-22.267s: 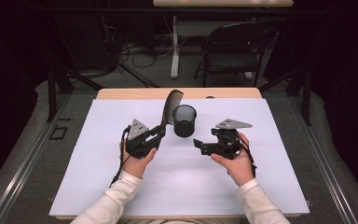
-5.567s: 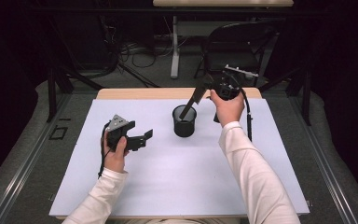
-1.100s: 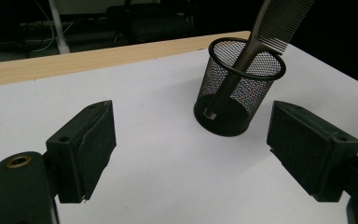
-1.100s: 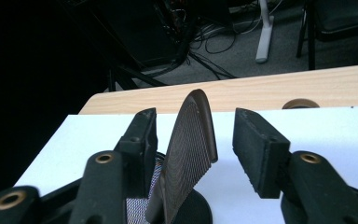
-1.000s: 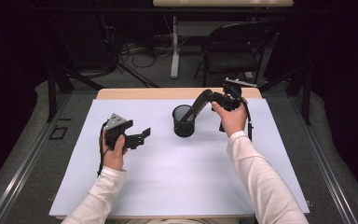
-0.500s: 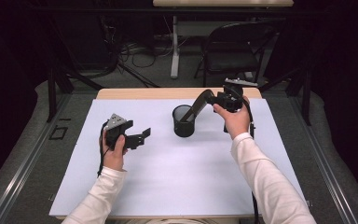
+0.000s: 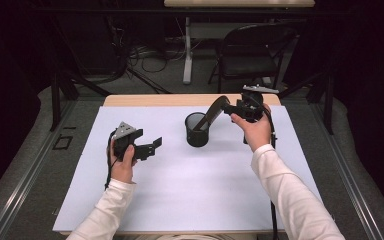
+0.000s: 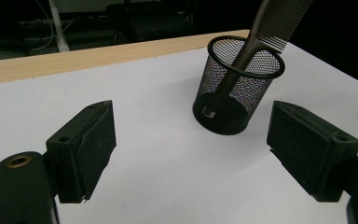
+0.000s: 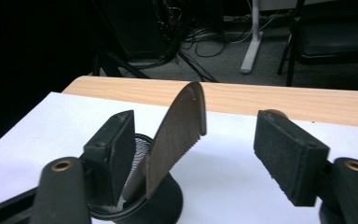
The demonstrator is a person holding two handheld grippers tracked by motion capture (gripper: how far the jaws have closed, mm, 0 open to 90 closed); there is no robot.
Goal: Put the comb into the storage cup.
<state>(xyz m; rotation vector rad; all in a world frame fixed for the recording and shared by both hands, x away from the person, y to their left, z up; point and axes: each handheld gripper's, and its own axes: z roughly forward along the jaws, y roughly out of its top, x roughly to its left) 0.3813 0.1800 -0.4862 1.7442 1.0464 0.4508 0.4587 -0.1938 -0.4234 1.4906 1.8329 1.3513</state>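
A black mesh cup (image 7: 197, 131) stands on the white mat (image 7: 180, 200) at mid-table. A dark comb (image 7: 214, 111) stands in the cup with its handle down and leans up to the right. My right gripper (image 7: 233, 109) hovers at the comb's top end. Its jaws have just been opening, and the comb (image 9: 177, 135) rises between them close to the left pad, with a wide gap to the other. The right gripper (image 9: 196, 127) is open. My left gripper (image 7: 154, 145) rests low at the mat's left, open and empty. It faces the cup (image 8: 235, 93) and the comb (image 8: 279, 18).
The table's wooden far edge (image 7: 170, 100) runs just behind the cup. Beyond it are a black chair (image 7: 252, 55), a table leg and floor cables. Bare mat lies in front of the cup and between the hands.
The right hand has edged slightly to the right at the comb's top. The comb still leans in the cup. The left hand has stayed where it was.
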